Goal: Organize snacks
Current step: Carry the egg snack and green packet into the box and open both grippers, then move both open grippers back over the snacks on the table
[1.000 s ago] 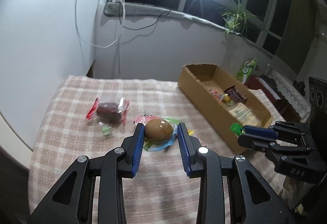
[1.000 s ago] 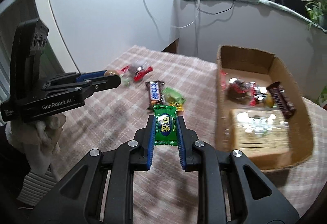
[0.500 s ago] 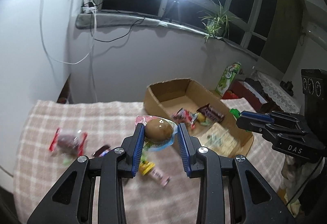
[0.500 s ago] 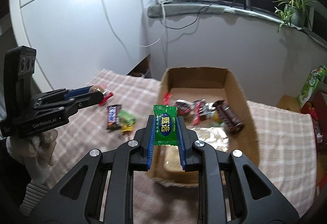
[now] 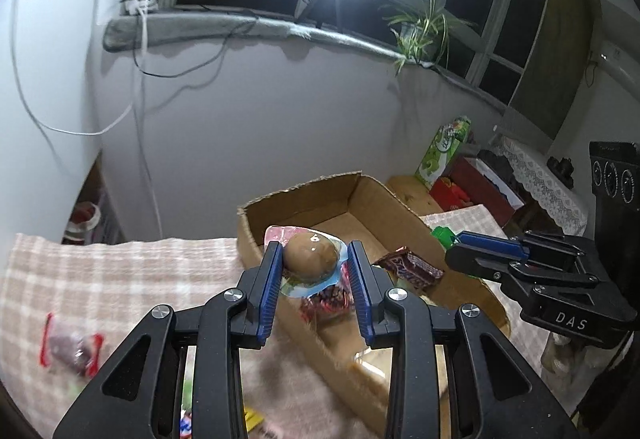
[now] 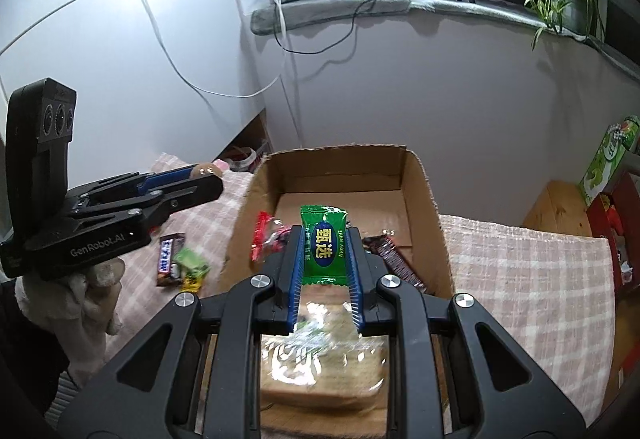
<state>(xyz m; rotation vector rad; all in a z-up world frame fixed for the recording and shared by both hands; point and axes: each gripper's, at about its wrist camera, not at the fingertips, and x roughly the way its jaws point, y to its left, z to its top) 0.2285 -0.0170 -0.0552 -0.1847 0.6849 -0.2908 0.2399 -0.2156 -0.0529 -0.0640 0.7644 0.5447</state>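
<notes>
Right gripper (image 6: 325,275): your jaws are clamped on the green sachet (image 6: 323,243), held upright by its lower half so the printed face shows.
Where it hangs: over the near end of the cardboard box (image 6: 424,175), directly above the clear-wrapped pack (image 6: 320,359) lying inside; it looks ready to drop in.
Left gripper (image 5: 313,267): your jaws pinch the packaged brown egg (image 5: 310,257) from its 2 sides, the wrapper flaring out around the blue pads.
Where it hangs: above the box's near-left wall, just past the tablecloth (image 5: 100,271); a little more travel toward the box middle seems needed before letting go.
Inside the box: a dark chocolate bar (image 6: 394,259) near the right wall, red-wrapped sweets (image 6: 266,235) near the left wall; the far end is bare cardboard.
Left on the cloth: a dark snack bar (image 6: 168,253) and a green-and-yellow packet (image 6: 192,267) beside the box's left wall, and a red-edged pack (image 5: 70,349) toward the cloth's left edge.
Judgement: 2 snacks are in transit, at least 3 remain outside.
</notes>
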